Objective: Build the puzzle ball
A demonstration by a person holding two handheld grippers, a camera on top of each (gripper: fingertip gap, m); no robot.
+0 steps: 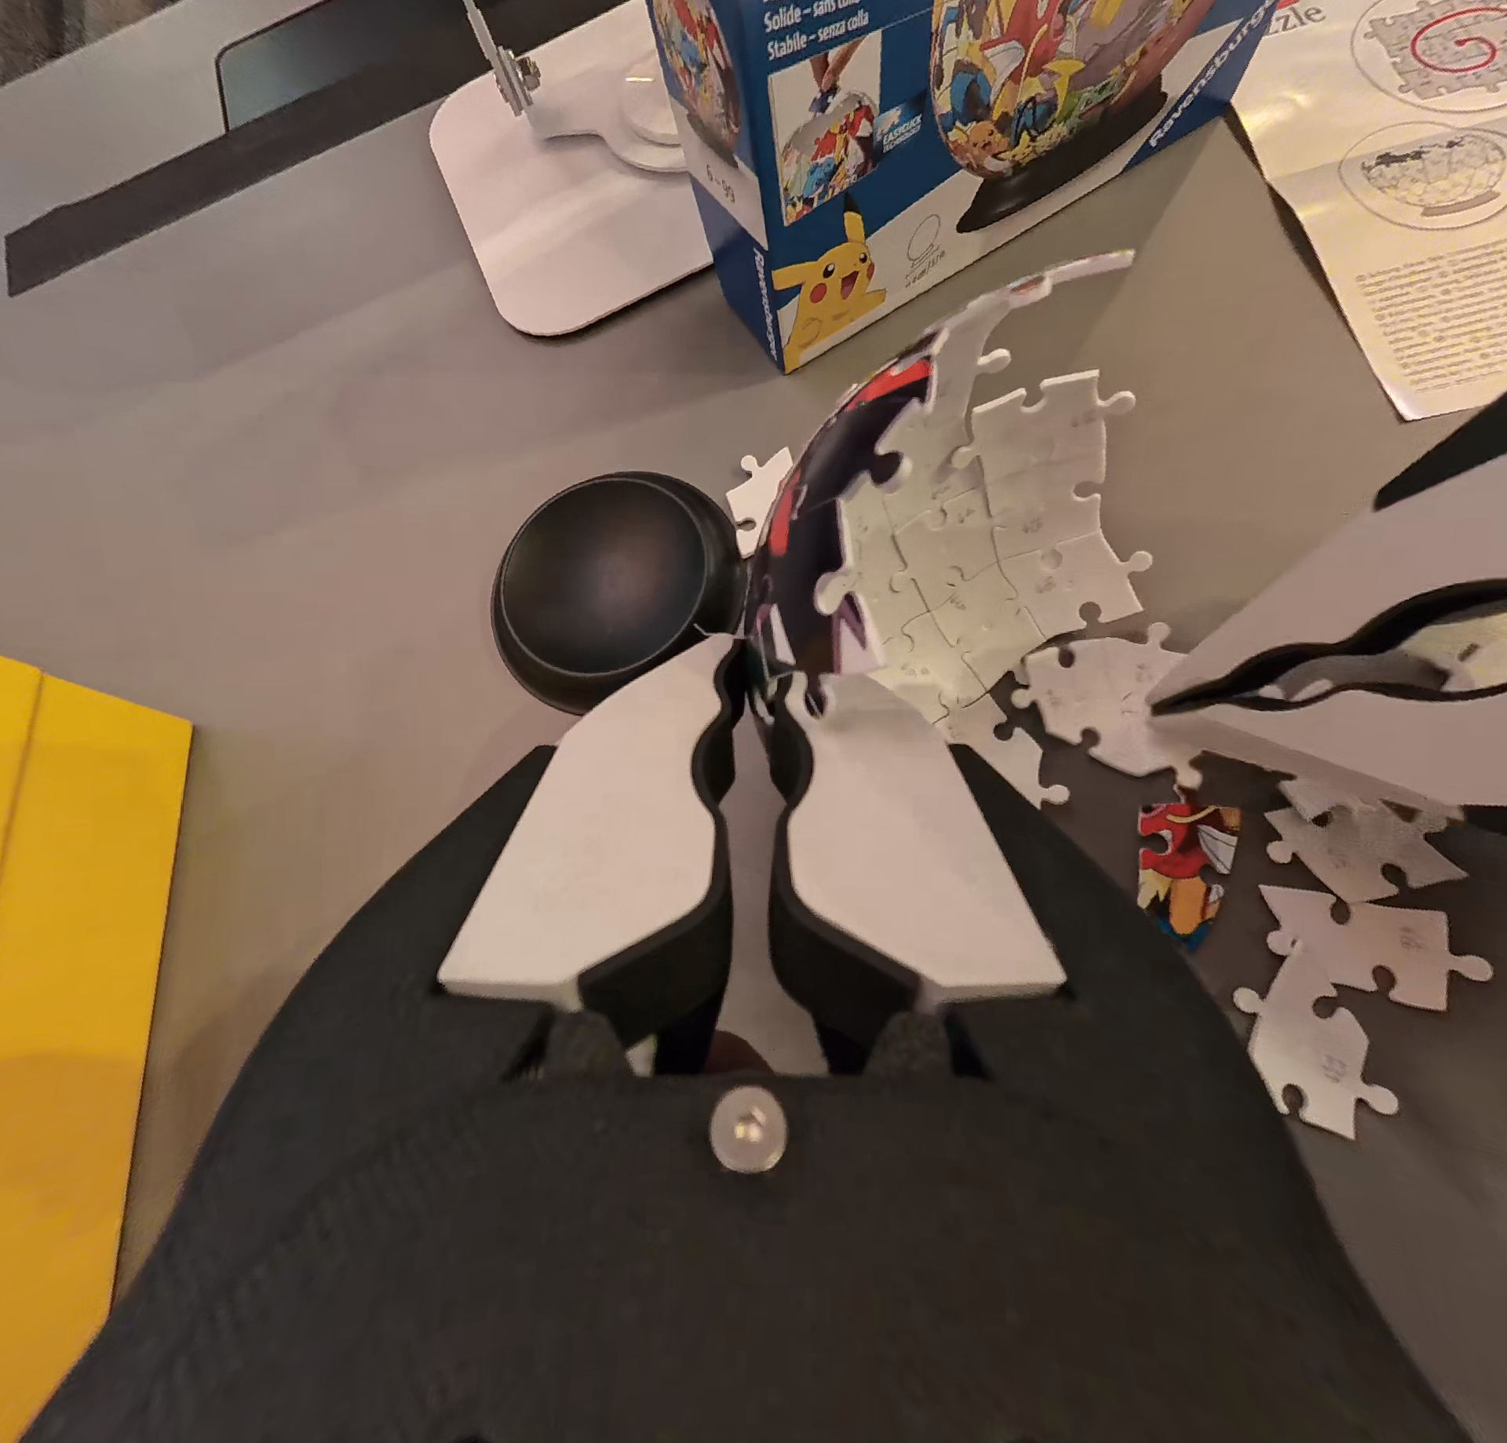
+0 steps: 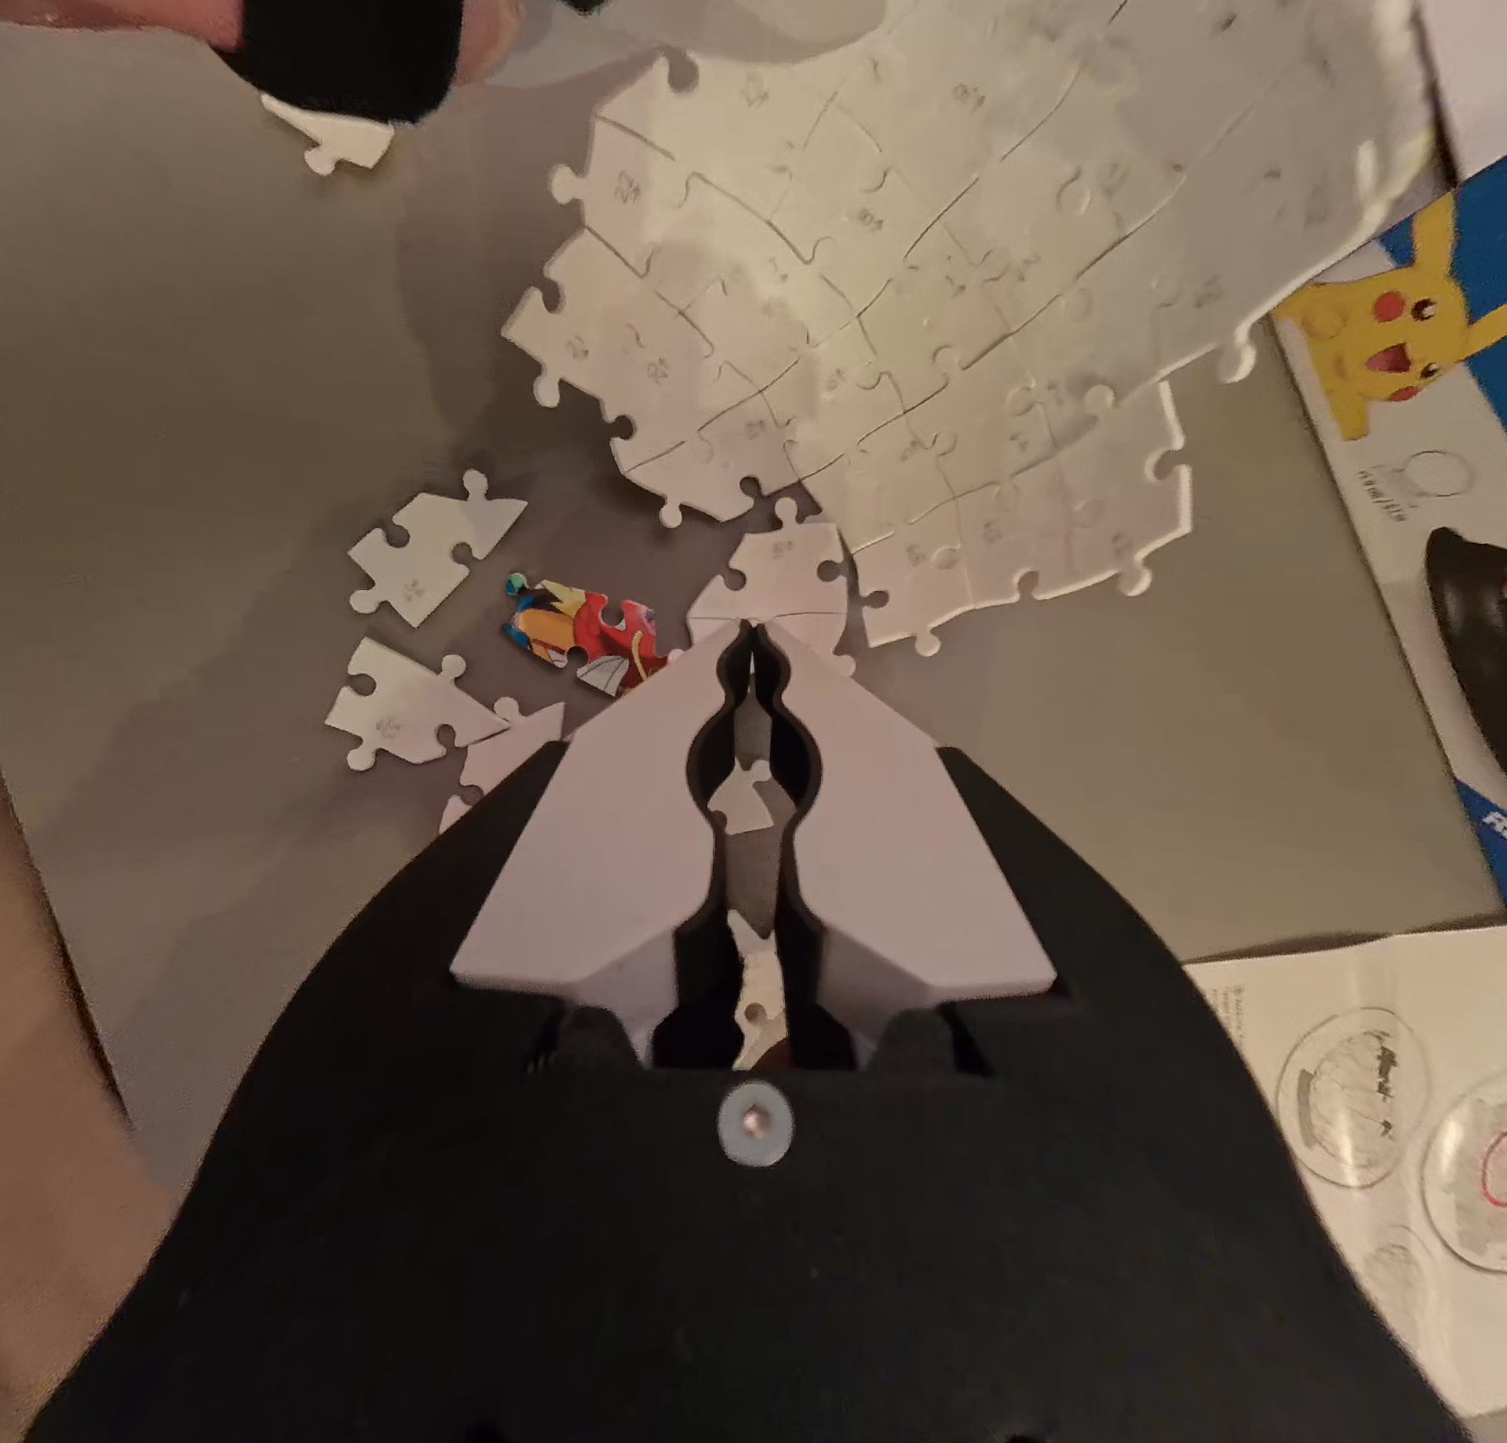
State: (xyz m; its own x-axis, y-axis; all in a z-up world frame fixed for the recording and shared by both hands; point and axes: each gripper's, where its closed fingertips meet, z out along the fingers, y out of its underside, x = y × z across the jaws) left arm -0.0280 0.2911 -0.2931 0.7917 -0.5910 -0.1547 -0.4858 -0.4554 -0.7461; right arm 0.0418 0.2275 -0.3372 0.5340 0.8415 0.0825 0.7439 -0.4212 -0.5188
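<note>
The partly built puzzle ball (image 1: 962, 540) is a curved shell lying on the grey table, white inside up, with printed colour on its outer side. My left gripper (image 1: 762, 666) is shut on the shell's near-left edge. The shell fills the upper part of the right wrist view (image 2: 897, 303). My right gripper (image 2: 750, 629) is shut on a small joined section of white pieces (image 2: 783, 580) just below the shell's rim. That gripper (image 1: 1305, 670) and section (image 1: 1101, 703) also show in the left wrist view. A coloured piece (image 2: 587, 629) lies face up beside it.
A black round stand (image 1: 603, 580) sits left of the shell. The blue puzzle box (image 1: 938, 140) and an instruction sheet (image 1: 1386, 181) lie behind. Loose white pieces (image 1: 1354, 955) lie at the right, and more (image 2: 432, 556) by the coloured piece. A yellow sheet (image 1: 65, 915) lies far left. Spacing between my two grippers at the tips: around 11 cm.
</note>
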